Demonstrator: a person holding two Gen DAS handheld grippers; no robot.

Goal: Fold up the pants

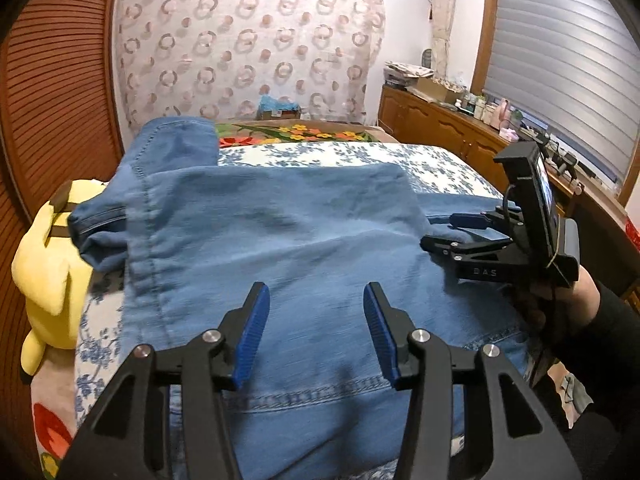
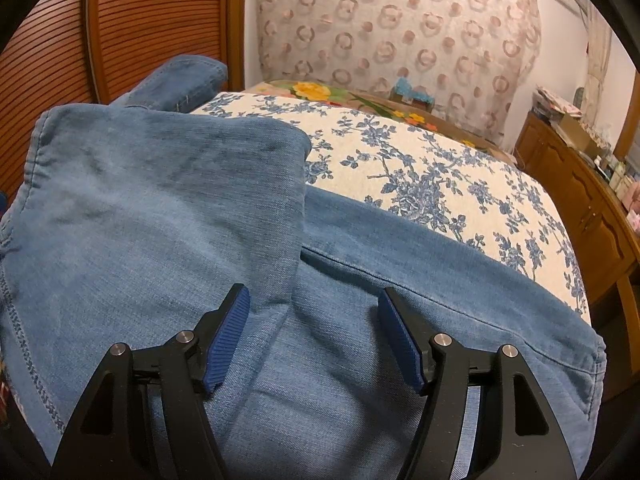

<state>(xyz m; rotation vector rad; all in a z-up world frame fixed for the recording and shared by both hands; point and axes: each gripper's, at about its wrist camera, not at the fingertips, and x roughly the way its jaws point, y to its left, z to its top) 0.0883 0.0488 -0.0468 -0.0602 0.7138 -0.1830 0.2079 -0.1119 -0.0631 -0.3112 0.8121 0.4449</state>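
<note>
Jeans (image 1: 280,240) on the bedspread (image 1: 400,160), one leg end folded back across. Left claw (image 1: 316,332) and right claw (image 2: 314,336) both apart, empty, above denim. Probably best: pinch the fold edge, keep seams aligned, smooth flat.

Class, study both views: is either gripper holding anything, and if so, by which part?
Nothing is held. The left gripper and right gripper both stand open above the blue denim pants, with no fabric pinched.

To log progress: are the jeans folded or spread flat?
Partly folded: on the jeans one denim layer lies over another, its edge crossing the lower layer.
</note>
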